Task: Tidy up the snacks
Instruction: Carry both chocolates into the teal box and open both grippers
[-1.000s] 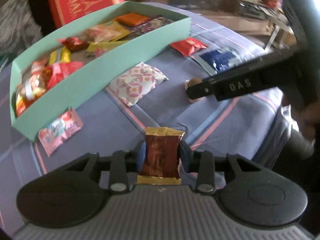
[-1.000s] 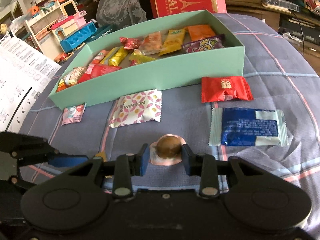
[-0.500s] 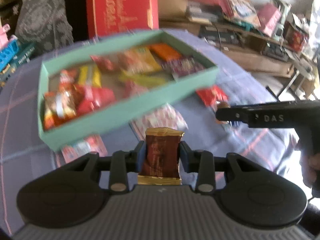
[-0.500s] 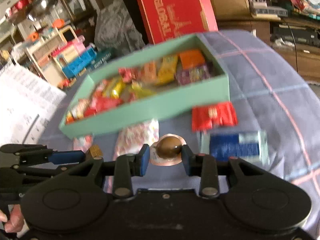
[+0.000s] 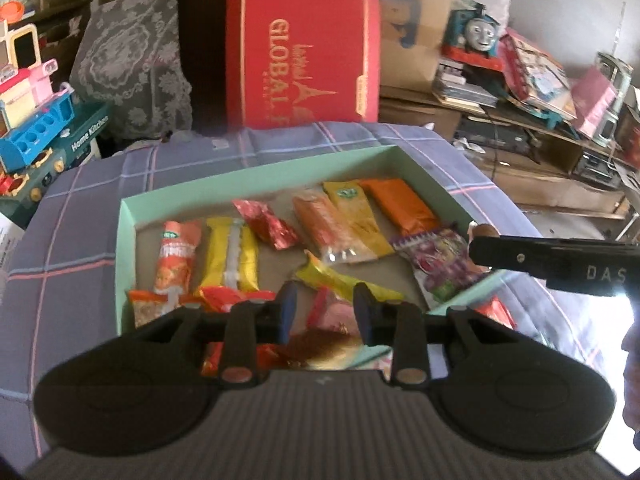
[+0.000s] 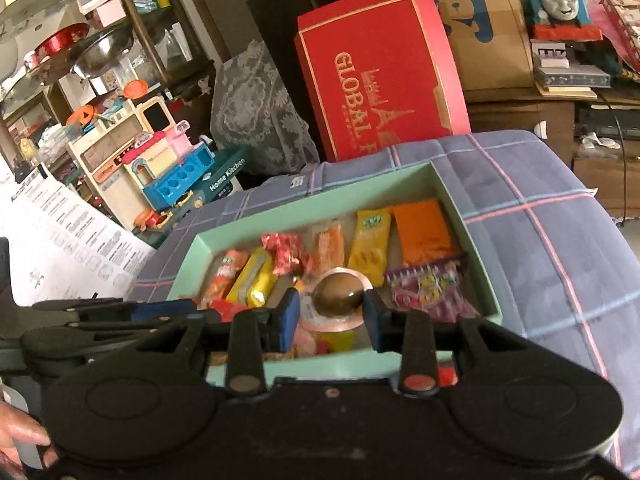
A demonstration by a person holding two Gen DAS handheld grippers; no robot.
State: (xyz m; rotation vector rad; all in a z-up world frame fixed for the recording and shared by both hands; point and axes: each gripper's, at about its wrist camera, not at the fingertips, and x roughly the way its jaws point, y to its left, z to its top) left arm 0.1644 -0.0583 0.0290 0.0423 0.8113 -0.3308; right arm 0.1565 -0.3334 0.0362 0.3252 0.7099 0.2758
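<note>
Presently both grippers hang over the green box (image 5: 127, 248), which rests on a plaid-covered surface.

Left gripper (image 5: 325, 309): jaws parted, nothing between the pads. A blurred brown-and-gold packet (image 5: 320, 346) shows just below and behind the jaws, over the near wall of the box; whether it is falling or already lying there cannot be told.

Right gripper (image 6: 331, 307): jaws spread wider than the round brown sweet (image 6: 338, 300) between them. Its pale wrapper touches the right pad; a gap shows on the left side. Grip appears slack, though a light hold cannot be ruled out.

Governing relation: the sweet sits directly above the near middle of the box, just left of the purple packet (image 6: 430, 286) and in front of the yellow packet (image 6: 370, 244). Judgement: a straight drop should land it inside, clear of the near wall.

Loose packets outside the box are mostly hidden behind the grippers.
</note>
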